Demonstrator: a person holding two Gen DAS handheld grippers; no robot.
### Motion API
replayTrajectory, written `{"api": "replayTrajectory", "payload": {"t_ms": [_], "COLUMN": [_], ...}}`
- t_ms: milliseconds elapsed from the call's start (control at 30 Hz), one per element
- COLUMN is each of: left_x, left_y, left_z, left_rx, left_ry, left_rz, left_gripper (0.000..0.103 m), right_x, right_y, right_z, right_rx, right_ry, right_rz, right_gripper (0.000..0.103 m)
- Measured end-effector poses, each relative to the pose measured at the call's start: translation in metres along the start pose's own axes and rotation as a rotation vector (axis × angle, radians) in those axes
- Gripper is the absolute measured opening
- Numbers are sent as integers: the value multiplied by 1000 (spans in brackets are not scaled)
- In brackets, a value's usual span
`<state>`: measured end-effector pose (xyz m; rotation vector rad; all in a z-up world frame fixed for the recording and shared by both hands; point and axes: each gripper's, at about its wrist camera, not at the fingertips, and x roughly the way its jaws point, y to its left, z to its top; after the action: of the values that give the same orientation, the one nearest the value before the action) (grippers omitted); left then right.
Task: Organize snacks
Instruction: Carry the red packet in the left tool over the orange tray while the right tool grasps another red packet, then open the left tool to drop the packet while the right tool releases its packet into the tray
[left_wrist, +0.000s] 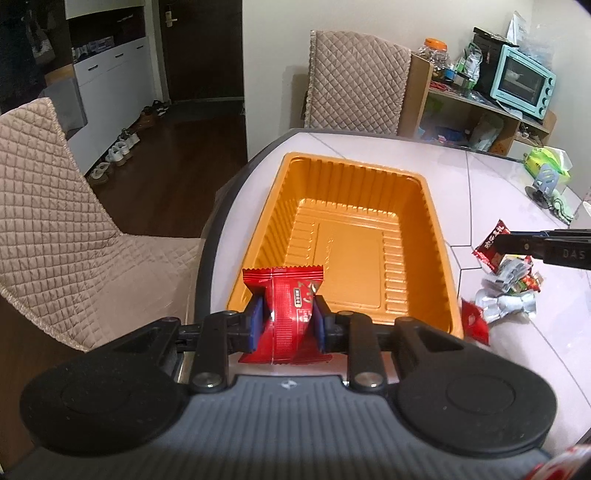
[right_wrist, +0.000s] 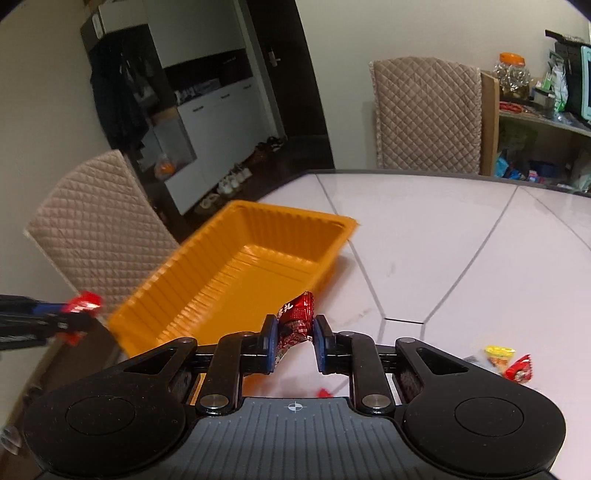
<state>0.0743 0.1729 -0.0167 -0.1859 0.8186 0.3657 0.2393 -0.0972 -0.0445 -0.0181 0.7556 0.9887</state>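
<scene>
Orange tray: it sits empty near the table's left edge, its ribbed plastic floor bare, so nothing has gone in yet. It reads as the place where your snacks are meant to end up.
Left gripper: your blue pads are clenched on a bright red packet, gripped across its middle with both crimped ends sticking out. It hangs just at the tray's near rim, probably so a release drops it inside.
Right gripper: your jaws are closed on a dark red packet, pinched low on the wrapper so it tilts up and leans left. In the left wrist view the same grip shows off to the right of the tray, above the pile.
Loose snacks: a small heap of silver, red and green wrappers lies on the table right of the tray, apart from it. These look like what is left to sort.
Stage: two packets lifted, none placed; I judge you are at the carry step.
Next move: bring the right packet over the tray before you let go; it is over bare table now.
Risk: the thin wrapper held by one corner could slip or twist.
Chairs: quilted covers, clear of your work.
</scene>
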Motion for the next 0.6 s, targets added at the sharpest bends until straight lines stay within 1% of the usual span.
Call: {"api": "replayTrajectory", "payload": {"t_ms": [100, 233, 433, 600], "left_x": [4, 11, 26, 42], "left_y": [-2, -8, -18, -21], "left_z": [7, 16, 25, 29], "left_rx": [9, 21, 41, 56], "left_ry": [-1, -2, 16, 50], "left_rz": [-18, -55, -91, -104], "left_gripper": [25, 25, 25, 25], "right_x": [-4, 2, 27, 52], "right_y": [16, 35, 59, 68], "right_z": [7, 14, 16, 14], "right_rx": [-3, 8, -2, -6], "right_ry": [7, 34, 90, 132], "right_rz": [25, 59, 57, 43], "right_gripper": [21, 21, 21, 21]}}
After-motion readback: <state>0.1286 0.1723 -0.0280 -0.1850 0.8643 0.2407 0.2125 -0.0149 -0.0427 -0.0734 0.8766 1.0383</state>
